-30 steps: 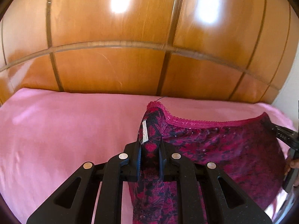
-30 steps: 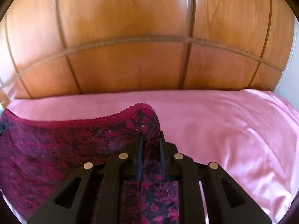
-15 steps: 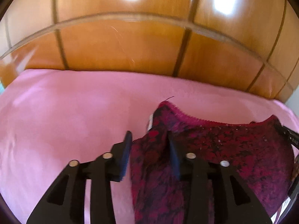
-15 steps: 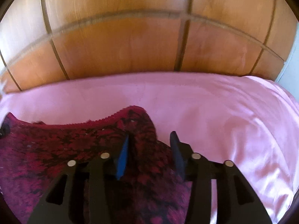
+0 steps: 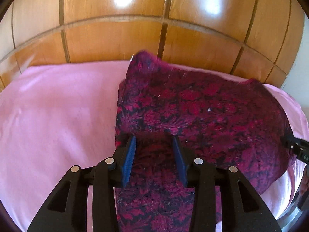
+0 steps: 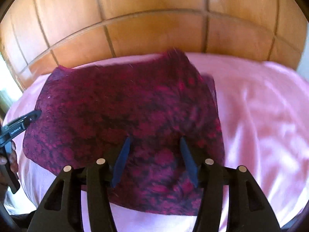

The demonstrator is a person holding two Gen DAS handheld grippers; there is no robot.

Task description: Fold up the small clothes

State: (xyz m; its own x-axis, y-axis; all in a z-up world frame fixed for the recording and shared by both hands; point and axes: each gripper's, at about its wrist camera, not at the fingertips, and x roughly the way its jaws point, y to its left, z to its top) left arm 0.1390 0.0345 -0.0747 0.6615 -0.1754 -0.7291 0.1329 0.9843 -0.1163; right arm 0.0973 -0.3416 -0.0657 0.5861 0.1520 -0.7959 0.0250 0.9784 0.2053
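The left tongs [image 5: 153, 158] stand with their blue-padded jaws apart, having just been opening; patterned cloth lies beneath and between them, but the pads do not press on it. The right tongs [image 6: 154, 159] are likewise parted, their jaws having just opened further, with the same cloth below the gap and nothing pinched.

The cloth is a small garment [image 5: 202, 112], dark with a crimson floral pattern. In the left wrist view it spreads from the tongs toward 1 and 2 o'clock, one corner standing up at 12 o'clock. In the right wrist view, which is blurred, it spreads from the tongs toward 10 and 11 o'clock. It rests on a bed covered by a pink sheet [image 5: 58, 116].

At 3 o'clock in the left view, the tip of the right tongs shows at the garment's far edge. At 9 o'clock in the right view, the left tongs reach the opposite edge, with a person's hand [image 6: 11, 157] gripping the handle.

Behind the bed, at 12 o'clock, stands a glossy wooden panelled headboard [image 5: 115, 36].
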